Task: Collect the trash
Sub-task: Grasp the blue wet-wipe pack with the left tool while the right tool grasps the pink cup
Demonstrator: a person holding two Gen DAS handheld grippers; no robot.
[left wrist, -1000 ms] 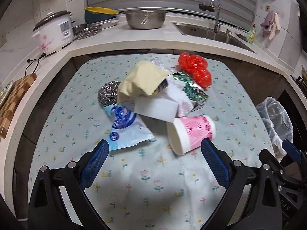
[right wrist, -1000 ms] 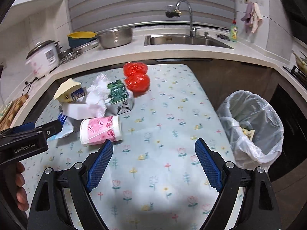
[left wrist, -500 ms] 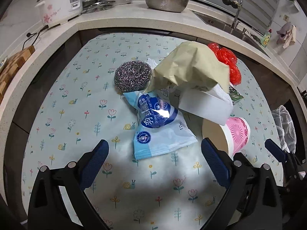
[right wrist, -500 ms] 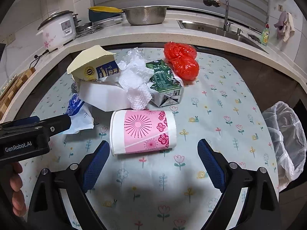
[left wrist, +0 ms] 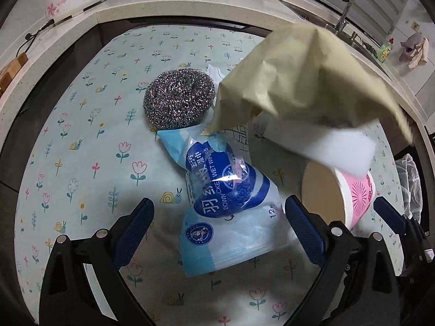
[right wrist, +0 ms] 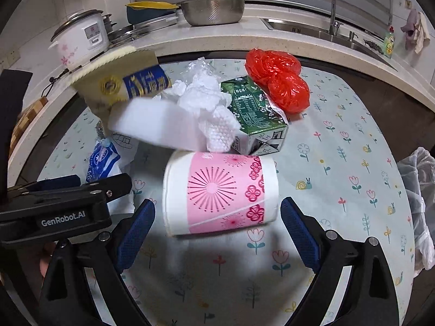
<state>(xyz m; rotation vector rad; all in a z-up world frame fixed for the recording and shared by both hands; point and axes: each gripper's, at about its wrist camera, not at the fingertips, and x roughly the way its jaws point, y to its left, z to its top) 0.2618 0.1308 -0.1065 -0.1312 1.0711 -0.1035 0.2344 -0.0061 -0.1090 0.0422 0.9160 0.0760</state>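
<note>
**Q:** What fills the scene, biggest things first?

**A:** A table (right wrist: 339,141) under a pale flowered cloth carries a heap of trash, with a kitchen counter (right wrist: 272,44) curving behind it. At the table's right edge hangs a bin lined with a clear bag (right wrist: 418,190). In the heap, a tan paper bag (left wrist: 304,78) sits on top, over a white foam block (right wrist: 155,125). A blue wet-wipes pack (left wrist: 231,209) lies flat on the cloth, and a pink-and-white paper cup (right wrist: 220,193) lies on its side just beside it, mouth towards the left gripper.

**Q:** And the smaller pieces?

**A:** A green carton (right wrist: 255,116) stands behind the cup, touching crumpled white tissue (right wrist: 206,103). Red plastic (right wrist: 280,81) is bunched against the carton's far side. A steel scouring ball (left wrist: 179,100) rests at the heap's left edge, touching the top of the wipes pack.

**Q:** How do the two tools stand?

**A:** The right gripper (right wrist: 217,228) has just been opening; its blue fingers are spread wide on either side of the cup, which lies between them, and neither pad presses on it. The left gripper (left wrist: 217,228) is likewise spread wide, its fingers flanking the lower end of the wipes pack without gripping it. From the right camera, the left tool shows at the left edge with part of a hand (right wrist: 46,258) below it.
</note>
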